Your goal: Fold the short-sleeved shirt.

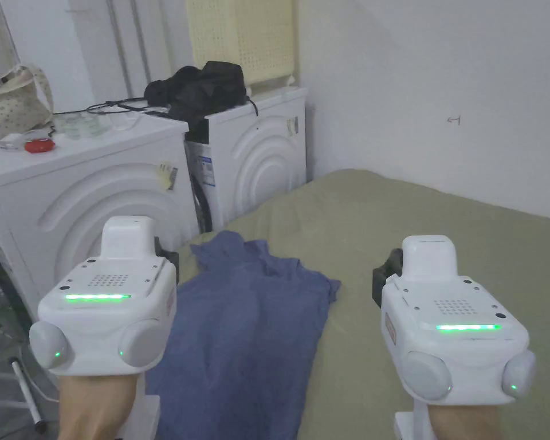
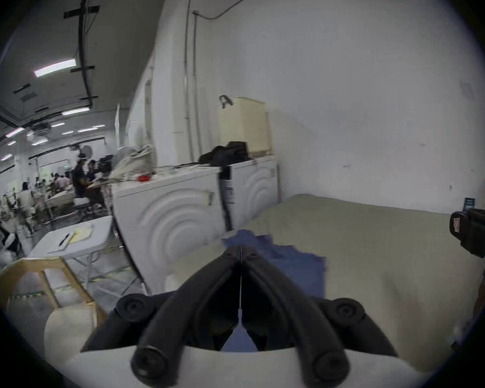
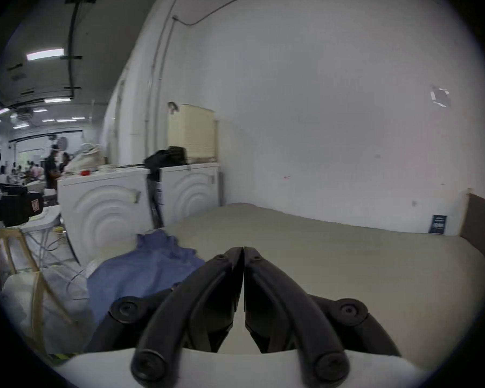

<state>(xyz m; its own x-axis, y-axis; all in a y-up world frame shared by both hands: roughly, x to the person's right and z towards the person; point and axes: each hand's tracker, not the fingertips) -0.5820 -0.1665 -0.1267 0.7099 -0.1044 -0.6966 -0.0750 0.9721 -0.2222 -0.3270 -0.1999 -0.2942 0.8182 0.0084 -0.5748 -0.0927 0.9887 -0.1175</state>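
Head view shows the blue shirt (image 1: 242,332) lying rumpled on the olive bed (image 1: 417,229), near its left edge beside two white washing machines (image 1: 125,189). A cream basket (image 1: 242,37) stands on the far machine. The left gripper (image 2: 240,250) and right gripper (image 3: 243,251) hover with jaws pressed together, holding nothing.

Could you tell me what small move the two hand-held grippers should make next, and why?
Probably open both and lower them toward the blue shirt. The left hand-held gripper and right hand-held gripper are both shut on nothing and held above the bed, while the shirt lies rumpled, with no neat fold showing.
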